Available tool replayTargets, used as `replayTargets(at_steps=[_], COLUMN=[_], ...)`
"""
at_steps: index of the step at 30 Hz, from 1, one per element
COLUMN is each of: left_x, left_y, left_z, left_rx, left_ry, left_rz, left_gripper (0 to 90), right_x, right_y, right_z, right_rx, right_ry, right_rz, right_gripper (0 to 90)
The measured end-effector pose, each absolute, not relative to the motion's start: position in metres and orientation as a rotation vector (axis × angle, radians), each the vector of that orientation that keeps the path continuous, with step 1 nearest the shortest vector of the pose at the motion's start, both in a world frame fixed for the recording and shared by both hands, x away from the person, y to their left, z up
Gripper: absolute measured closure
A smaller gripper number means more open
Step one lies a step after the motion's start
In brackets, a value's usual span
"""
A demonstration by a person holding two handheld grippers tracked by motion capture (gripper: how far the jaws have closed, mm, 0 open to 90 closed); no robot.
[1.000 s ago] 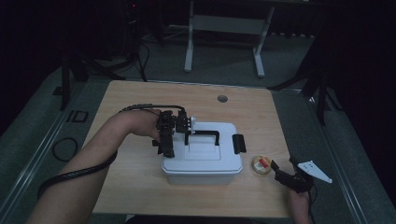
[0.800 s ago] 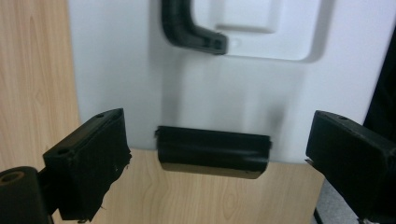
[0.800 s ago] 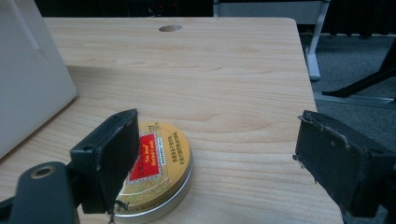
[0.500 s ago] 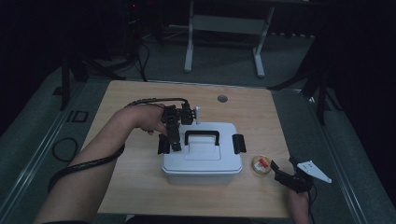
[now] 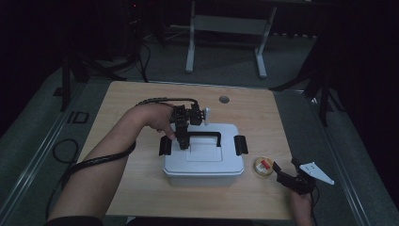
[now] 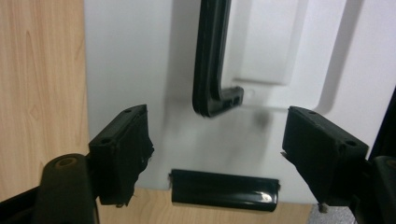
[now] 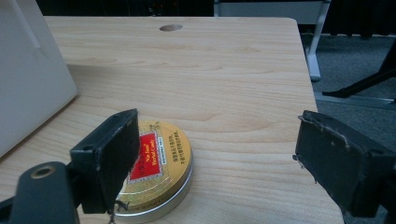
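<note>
Left gripper is being held over white plastic box, jaws just closing, black handle ahead, ungripped. Right gripper is being kept wide beside round gold tin.

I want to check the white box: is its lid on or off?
On. The lid covers the white box, handle on top.

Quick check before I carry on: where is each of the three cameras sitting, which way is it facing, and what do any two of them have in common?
High view: above the person's table edge, looking forward and down; forearms, left gripper, right gripper.
Left gripper view: rides the left gripper, looks down between open jaws at the white box, its black handle and latch.
Right gripper view: low, looking across the table; open jaws beside the gold tin.
Shared: the high and right views both show tin and box.
</note>
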State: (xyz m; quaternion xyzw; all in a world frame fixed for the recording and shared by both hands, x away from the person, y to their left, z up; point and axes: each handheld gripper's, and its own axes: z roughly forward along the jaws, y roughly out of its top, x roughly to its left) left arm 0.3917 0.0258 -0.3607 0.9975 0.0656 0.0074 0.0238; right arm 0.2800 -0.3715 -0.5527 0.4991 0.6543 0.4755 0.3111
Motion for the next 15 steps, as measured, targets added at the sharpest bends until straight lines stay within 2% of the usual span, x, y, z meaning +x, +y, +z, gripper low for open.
replayTargets(at_steps=[6,10,15], left_x=[0.393,0.394,0.394], left_y=[0.017,0.014,0.011], left_z=[-0.359,-0.364,-0.367], left_rx=[3.093,3.144,3.131], left_ry=[0.184,0.201,0.188], left_rz=[0.049,0.003,-0.039], left_gripper=[45.6,57.5,64.8], right_x=[0.28,0.28,0.28], right_y=[-0.372,-0.372,-0.372], right_z=[-0.553,-0.553,-0.553], right_rx=[1.317,1.315,1.315], right_ry=[1.729,1.731,1.732], right_rz=[1.26,1.262,1.266], right_gripper=[13.6,13.7,13.7])
